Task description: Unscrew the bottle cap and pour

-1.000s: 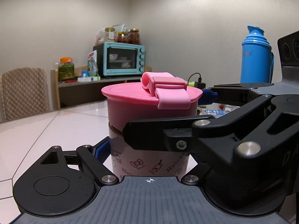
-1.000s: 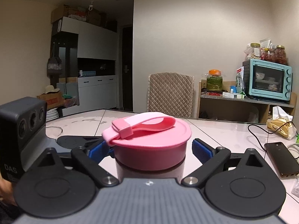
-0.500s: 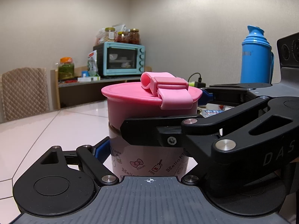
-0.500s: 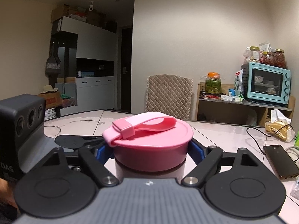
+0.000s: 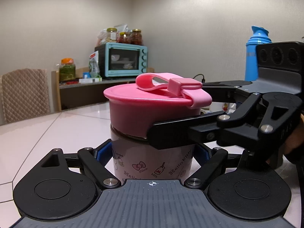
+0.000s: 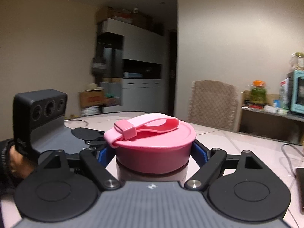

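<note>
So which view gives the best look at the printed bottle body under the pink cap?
The left wrist view. There the bottle body shows its printed drawings and words below the pink cap, held between the left gripper fingers. The right wrist view shows only a thin strip of it beneath the cap, behind the right gripper.

left gripper [image 5: 152,156]: clamped on bottle [image 5: 152,159] body, directly ahead | right gripper [image 5: 171,121]: enters from right, gripping pink cap [image 5: 150,112] | table [image 5: 57,133]: beneath | blue thermos [image 5: 256,55]: far right
</note>
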Demonstrator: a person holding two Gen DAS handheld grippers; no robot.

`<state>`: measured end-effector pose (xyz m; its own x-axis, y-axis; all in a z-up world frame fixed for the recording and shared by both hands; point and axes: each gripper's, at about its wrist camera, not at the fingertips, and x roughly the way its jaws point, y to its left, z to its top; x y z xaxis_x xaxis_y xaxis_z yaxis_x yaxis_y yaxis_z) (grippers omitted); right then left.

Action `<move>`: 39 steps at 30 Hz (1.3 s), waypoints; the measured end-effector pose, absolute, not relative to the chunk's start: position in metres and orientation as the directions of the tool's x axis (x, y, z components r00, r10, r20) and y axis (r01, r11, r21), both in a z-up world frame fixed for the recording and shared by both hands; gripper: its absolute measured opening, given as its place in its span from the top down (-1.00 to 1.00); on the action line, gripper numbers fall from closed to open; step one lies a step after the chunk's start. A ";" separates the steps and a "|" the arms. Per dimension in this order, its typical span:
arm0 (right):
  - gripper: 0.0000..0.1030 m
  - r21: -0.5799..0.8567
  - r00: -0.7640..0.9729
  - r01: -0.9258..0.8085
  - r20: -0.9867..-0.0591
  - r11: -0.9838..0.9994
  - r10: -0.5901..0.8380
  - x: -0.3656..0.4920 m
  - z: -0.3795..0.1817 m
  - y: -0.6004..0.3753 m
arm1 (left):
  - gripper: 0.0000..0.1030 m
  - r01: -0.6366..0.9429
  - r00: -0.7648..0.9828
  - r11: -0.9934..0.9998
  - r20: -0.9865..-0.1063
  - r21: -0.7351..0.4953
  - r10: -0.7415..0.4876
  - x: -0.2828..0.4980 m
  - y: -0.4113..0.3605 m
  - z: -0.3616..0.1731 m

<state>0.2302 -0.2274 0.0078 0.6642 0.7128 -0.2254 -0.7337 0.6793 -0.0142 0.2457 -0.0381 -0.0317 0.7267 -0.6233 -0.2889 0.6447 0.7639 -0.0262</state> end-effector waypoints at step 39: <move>-0.90 0.016 0.880 -0.416 -0.245 0.909 0.407 0.198 0.015 -0.182 | -0.75 0.645 0.726 0.764 -0.289 -0.027 -0.624 0.249 -0.039 -0.031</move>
